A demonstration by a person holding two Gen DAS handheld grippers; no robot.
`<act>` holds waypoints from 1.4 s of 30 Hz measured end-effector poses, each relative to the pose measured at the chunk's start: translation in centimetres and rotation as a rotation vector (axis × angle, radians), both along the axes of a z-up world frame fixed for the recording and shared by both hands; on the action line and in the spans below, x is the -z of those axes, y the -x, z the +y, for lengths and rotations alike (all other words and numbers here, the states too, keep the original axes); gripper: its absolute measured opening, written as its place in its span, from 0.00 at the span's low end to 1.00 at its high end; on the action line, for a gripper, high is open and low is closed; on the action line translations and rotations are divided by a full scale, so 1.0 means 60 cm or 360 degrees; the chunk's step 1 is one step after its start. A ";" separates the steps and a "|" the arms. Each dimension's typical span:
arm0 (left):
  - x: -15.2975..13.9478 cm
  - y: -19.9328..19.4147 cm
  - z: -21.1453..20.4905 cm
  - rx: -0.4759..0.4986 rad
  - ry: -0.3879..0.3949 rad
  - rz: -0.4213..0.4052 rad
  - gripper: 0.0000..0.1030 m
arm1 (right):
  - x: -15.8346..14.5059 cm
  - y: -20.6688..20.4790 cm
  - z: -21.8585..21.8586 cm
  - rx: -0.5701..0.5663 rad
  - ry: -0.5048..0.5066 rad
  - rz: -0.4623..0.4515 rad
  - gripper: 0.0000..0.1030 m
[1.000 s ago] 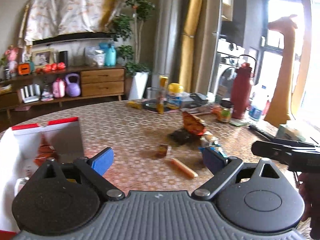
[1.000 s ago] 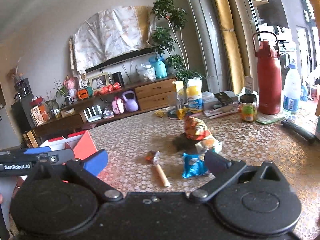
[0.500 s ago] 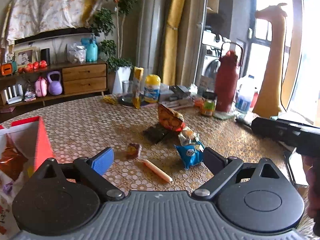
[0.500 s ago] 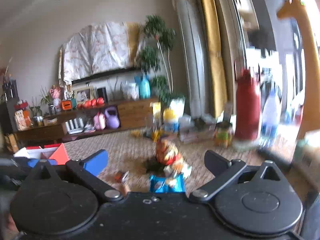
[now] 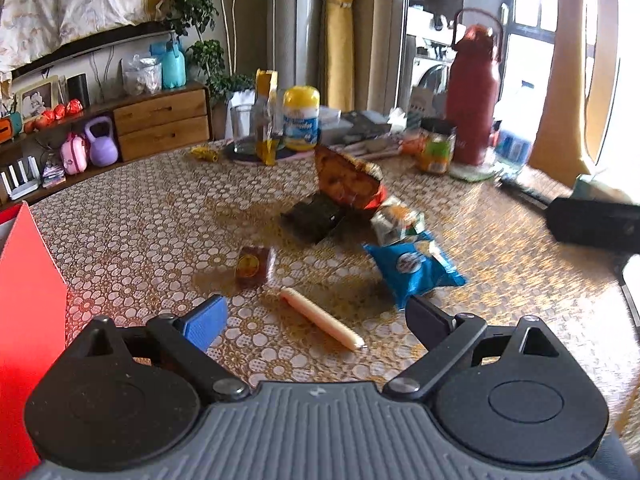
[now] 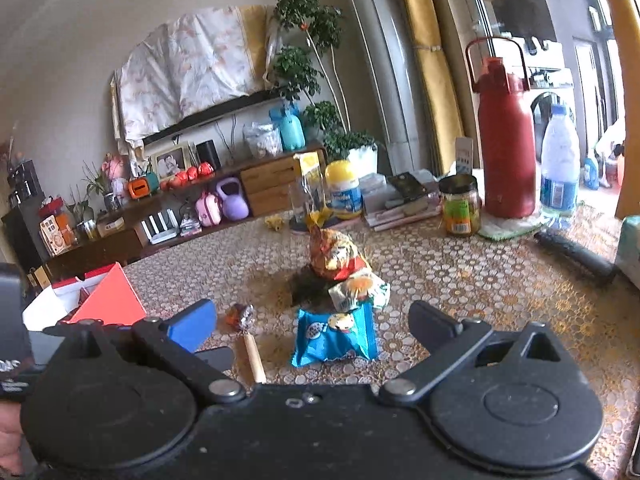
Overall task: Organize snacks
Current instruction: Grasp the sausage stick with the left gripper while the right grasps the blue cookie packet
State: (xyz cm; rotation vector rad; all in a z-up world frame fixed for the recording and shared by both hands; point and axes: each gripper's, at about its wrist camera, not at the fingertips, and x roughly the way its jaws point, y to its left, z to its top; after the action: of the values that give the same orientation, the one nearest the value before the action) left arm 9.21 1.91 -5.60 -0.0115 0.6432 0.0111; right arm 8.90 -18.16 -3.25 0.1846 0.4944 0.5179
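Note:
Snacks lie in the middle of the table: a pale sausage stick (image 5: 322, 323) (image 6: 254, 357), a small brown packet (image 5: 253, 266) (image 6: 240, 316), a blue cookie pack (image 5: 416, 268) (image 6: 335, 334), a white-green pack (image 5: 396, 220) (image 6: 359, 294), a dark green pack (image 5: 316, 216) and an orange chip bag (image 5: 346, 180) (image 6: 332, 256). My left gripper (image 5: 316, 316) is open and empty, just above the sausage stick. My right gripper (image 6: 312, 322) is open and empty, in front of the blue pack. A red-and-white box (image 5: 28, 320) (image 6: 100, 300) stands at the left.
At the table's far side stand a red thermos (image 6: 504, 144), a water bottle (image 6: 560, 164), a glass jar (image 6: 460, 206), a yellow-lidded tub (image 5: 302, 120) and a glass (image 5: 244, 128). A black stick (image 6: 576, 254) lies at the right. The right gripper's body (image 5: 596, 224) is at the right.
My left gripper has swung right, away from the box, and come down close over the sausage stick. My right gripper has moved closer to the blue pack. Both stayed open.

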 end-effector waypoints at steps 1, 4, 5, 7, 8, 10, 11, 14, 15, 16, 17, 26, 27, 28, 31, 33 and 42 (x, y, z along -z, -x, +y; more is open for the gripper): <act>0.005 -0.006 0.002 -0.0004 -0.0007 0.0016 0.94 | 0.003 -0.004 -0.001 0.0008 -0.0010 0.0013 1.00; 0.017 -0.021 0.009 -0.0015 0.0006 0.0046 0.94 | 0.011 -0.021 -0.004 0.0034 -0.0028 0.0058 1.00; 0.020 -0.026 0.011 -0.0021 0.0019 0.0059 0.94 | 0.015 -0.027 -0.004 0.0037 -0.0034 0.0081 1.00; 0.025 -0.032 0.010 -0.0018 0.0034 0.0063 0.93 | 0.022 -0.036 -0.004 0.0037 -0.0048 0.0105 1.00; 0.027 -0.035 0.008 -0.0021 0.0028 0.0062 0.93 | 0.024 -0.038 -0.001 0.0032 -0.0033 0.0114 1.00; 0.029 -0.040 0.003 -0.0015 0.0018 0.0062 0.86 | 0.030 -0.045 0.005 0.0023 -0.0011 0.0120 1.00; 0.031 -0.043 0.000 -0.0010 0.0012 0.0064 0.82 | 0.032 -0.048 0.006 0.0026 -0.0016 0.0117 1.00; 0.040 -0.057 -0.006 -0.0007 -0.0007 0.0119 0.66 | 0.038 -0.059 0.011 0.0032 -0.0007 0.0127 1.00; 0.044 -0.061 -0.007 -0.0011 -0.0013 0.0131 0.58 | 0.039 -0.064 0.012 0.0032 -0.0001 0.0130 1.00; 0.047 -0.064 -0.007 -0.0024 -0.0020 0.0140 0.56 | 0.040 -0.068 0.014 0.0030 0.0008 0.0136 1.00; 0.050 -0.066 -0.007 -0.0026 -0.0015 0.0151 0.56 | 0.042 -0.071 0.015 0.0028 0.0019 0.0142 0.99; 0.066 -0.080 -0.012 -0.0035 0.0057 0.0185 0.30 | 0.057 -0.099 0.023 0.0035 0.0061 0.0191 0.99; 0.067 -0.080 -0.013 -0.0039 0.0051 0.0180 0.25 | 0.058 -0.102 0.024 0.0034 0.0065 0.0195 0.99; 0.068 -0.079 -0.013 -0.0046 0.0051 0.0175 0.20 | 0.060 -0.105 0.026 0.0033 0.0069 0.0198 0.99; 0.069 -0.078 -0.005 -0.0080 0.0071 0.0166 0.11 | 0.067 -0.116 0.033 0.0016 0.0092 0.0216 0.99; 0.068 -0.075 -0.001 -0.0075 0.0091 0.0165 0.11 | 0.072 -0.124 0.039 0.0002 0.0103 0.0229 0.98; 0.057 -0.055 0.008 -0.0053 0.0081 0.0109 0.11 | 0.096 -0.153 0.093 -0.0011 0.0259 0.0240 0.95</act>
State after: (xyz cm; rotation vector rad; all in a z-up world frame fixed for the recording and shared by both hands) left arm 12.53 2.41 -9.04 -0.0711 0.7118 0.0271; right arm 18.06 -12.58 -8.99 0.0663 0.6816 0.4701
